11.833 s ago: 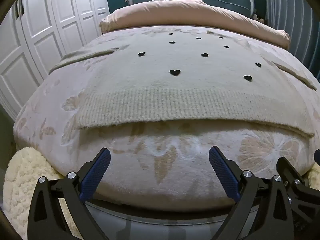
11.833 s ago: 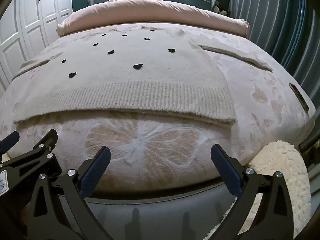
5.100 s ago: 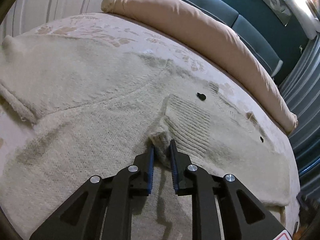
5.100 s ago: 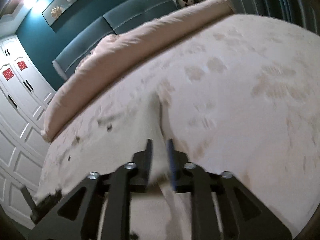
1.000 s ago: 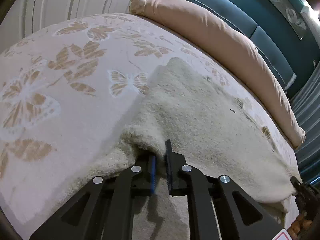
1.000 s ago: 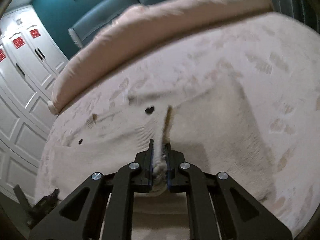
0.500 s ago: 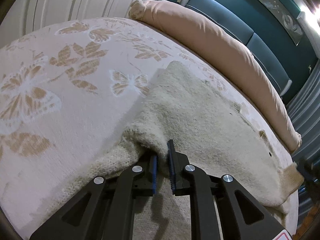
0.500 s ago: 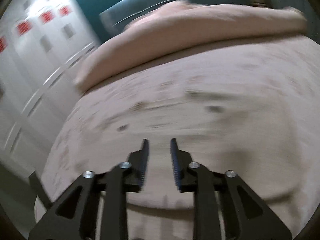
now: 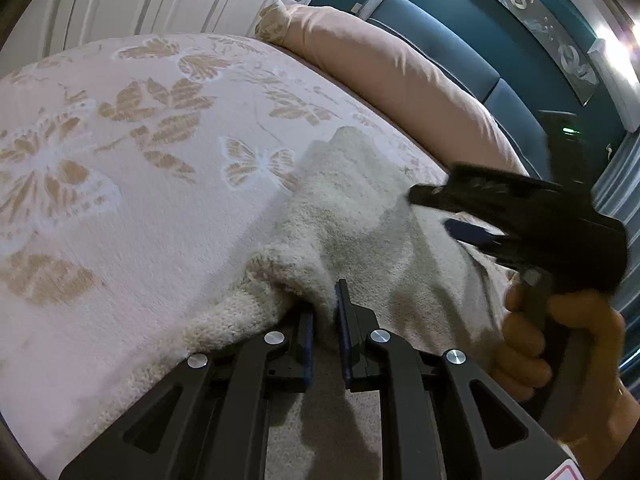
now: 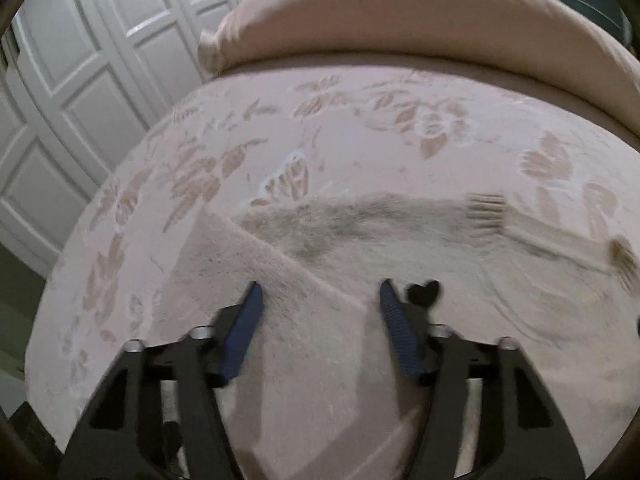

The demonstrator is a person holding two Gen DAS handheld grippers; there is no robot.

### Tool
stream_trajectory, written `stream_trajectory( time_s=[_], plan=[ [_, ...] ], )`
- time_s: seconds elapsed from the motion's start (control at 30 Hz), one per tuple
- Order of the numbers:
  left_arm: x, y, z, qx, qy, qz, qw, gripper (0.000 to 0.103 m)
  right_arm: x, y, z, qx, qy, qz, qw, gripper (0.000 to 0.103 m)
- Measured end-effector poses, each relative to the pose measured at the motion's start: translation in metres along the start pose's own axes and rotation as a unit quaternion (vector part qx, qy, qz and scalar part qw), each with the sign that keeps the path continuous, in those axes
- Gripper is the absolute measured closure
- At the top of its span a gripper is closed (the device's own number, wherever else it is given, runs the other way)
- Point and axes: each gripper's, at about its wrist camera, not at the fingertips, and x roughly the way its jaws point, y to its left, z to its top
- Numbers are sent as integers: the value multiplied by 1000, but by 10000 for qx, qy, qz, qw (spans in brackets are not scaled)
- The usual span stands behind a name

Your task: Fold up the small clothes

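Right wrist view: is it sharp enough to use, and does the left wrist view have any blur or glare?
Right wrist view: soft with motion smear, streaking the sweater and its black heart; strong fisheye curvature. Left wrist view: mostly crisp on the bedspread and left gripper; only the right gripper is smeared; lamp glare flares top right.

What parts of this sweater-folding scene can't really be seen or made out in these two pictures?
- Left wrist view: the sweater fold pinched by the left gripper is hidden behind its fingers.
- Same view: the right gripper is motion-blurred and covers the sweater's far side.
- Right wrist view: blur smears the sweater's ribbed edge; its near part is cut off.
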Motion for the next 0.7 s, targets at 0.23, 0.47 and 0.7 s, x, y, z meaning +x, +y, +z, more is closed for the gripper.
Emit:
stream_trajectory(
  time_s=[0.23, 0.47, 0.7],
  plan=[
    [-1, -1, -3, 41, -61, -15, 10000, 89, -29, -12, 12, -33, -852, 122, 9963, 101],
    [0, -4, -4, 103, -54, 36, 9999, 89, 3, -19, 10, 186, -213, -322, 9991, 99],
    [1, -5, -2, 104, -26, 69, 9999, 89, -120, -68, -82, 1106, -998, 59, 9888, 68]
  ],
)
